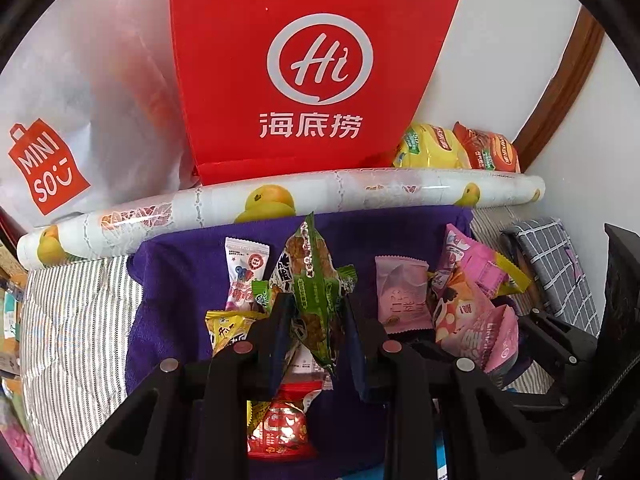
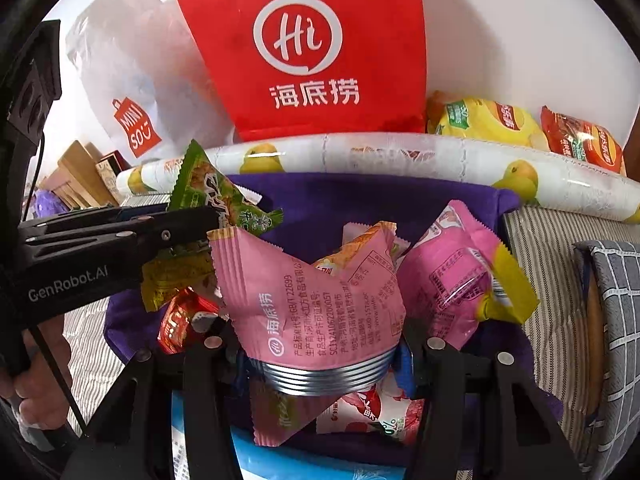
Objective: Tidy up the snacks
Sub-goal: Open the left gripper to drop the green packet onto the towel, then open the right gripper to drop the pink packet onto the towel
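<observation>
In the left wrist view my left gripper (image 1: 316, 314) is shut on a green snack packet (image 1: 316, 280), which stands on end above a purple cloth (image 1: 180, 280). Yellow (image 1: 228, 330), white (image 1: 244, 272) and red (image 1: 282, 424) packets lie under and beside it. In the right wrist view my right gripper (image 2: 320, 354) is shut on a pink packet (image 2: 304, 300) with a silver ridged band at its lower end. More pink packets (image 2: 452, 276) are heaped to its right. The left gripper (image 2: 200, 220) with the green packet (image 2: 204, 192) reaches in from the left, a hand (image 2: 36, 380) behind it.
A red bag (image 1: 316, 72) and a white Miniso bag (image 1: 60, 140) lean on the wall behind a fruit-patterned roll (image 1: 360, 188). Yellow (image 1: 432, 148) and red (image 1: 490, 150) crisp bags lie at the back right. A grey checked cushion (image 1: 552, 260) borders the right, striped fabric (image 1: 72, 320) the left.
</observation>
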The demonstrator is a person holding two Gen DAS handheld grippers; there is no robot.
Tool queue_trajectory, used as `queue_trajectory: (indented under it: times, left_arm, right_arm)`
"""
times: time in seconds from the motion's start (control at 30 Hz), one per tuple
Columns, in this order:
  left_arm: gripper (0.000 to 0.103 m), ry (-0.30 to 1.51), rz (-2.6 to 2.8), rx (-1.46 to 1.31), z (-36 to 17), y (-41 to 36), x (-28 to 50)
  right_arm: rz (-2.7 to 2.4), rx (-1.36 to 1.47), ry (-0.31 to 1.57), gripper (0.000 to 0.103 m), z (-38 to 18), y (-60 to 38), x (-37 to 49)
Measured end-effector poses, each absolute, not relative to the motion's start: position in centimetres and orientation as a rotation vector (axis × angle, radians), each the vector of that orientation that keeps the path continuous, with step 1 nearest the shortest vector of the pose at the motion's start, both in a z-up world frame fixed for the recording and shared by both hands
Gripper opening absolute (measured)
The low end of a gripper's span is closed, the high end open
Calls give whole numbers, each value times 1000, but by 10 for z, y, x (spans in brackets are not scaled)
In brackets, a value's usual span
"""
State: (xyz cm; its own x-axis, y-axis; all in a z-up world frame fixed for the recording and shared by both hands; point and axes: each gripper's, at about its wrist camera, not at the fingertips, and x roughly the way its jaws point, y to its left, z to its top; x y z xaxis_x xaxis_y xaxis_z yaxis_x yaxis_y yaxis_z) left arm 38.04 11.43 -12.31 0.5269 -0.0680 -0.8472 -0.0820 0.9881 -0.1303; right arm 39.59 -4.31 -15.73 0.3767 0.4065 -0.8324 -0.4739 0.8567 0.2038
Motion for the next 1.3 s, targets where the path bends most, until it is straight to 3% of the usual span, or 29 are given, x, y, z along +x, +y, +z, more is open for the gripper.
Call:
queue_trajectory:
  times: [1.3]
  left_arm:
    - [25, 1134, 6, -181, -158, 113, 390]
  right_arm:
    - [554, -69, 1097, 61, -172, -44, 399]
